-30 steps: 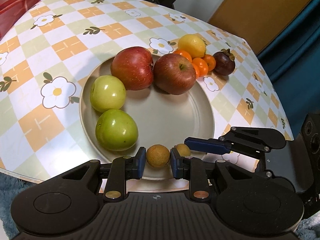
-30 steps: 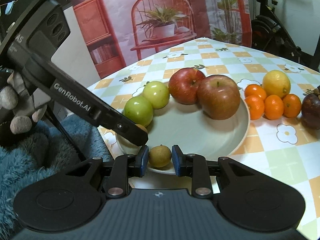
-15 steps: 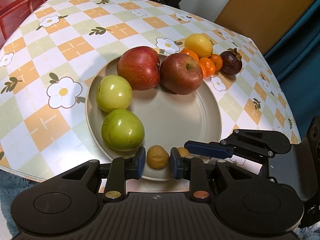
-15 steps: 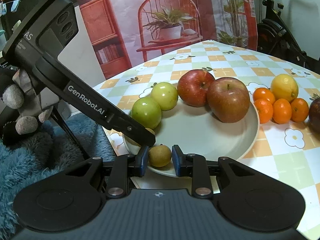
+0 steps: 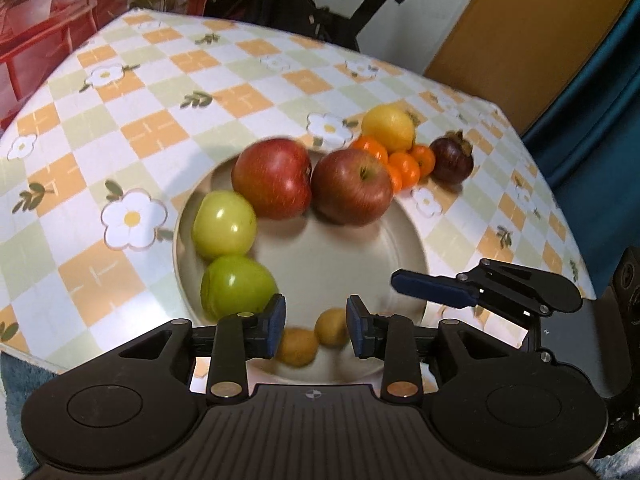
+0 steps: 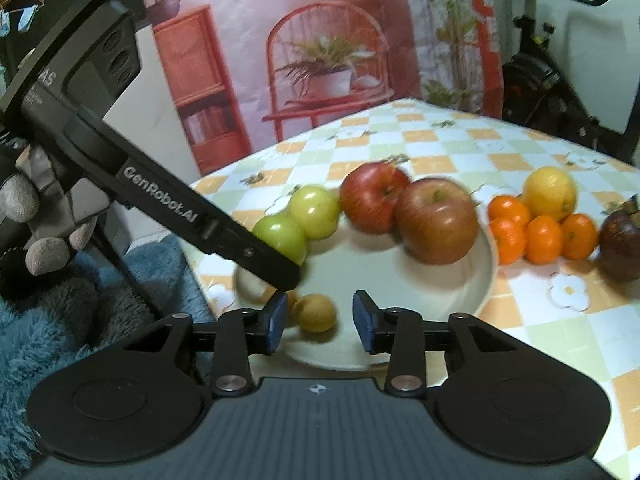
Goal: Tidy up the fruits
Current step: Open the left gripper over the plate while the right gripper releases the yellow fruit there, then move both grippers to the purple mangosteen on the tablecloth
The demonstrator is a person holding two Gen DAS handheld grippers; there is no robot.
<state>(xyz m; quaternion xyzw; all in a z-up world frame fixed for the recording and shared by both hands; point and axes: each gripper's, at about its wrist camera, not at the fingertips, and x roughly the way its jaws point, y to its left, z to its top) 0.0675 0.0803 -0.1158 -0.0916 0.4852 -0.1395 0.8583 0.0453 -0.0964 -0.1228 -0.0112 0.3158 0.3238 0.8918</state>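
plate (image 5: 412, 236) at table's near edge: 2 green apples (image 5: 224, 229), 2 red apples (image 5: 351, 187), 2 small brown fruits (image 5: 297, 346) on near rim | left tool (image 5: 316, 325) released, jaws apart | right tool (image 6: 320, 322) released | oranges (image 6: 542, 238), lemon (image 6: 550, 194) on checked cloth beside plate

We seem to be in a lived-in room of a home: the worktop (image 5: 152, 128) wears a checked, flower-printed cloth, an exercise bike (image 6: 536, 76) stands behind it, a printed backdrop (image 6: 320, 52) of a chair and plants hangs nearby, and shaggy blue carpet (image 6: 36, 332) covers the floor.
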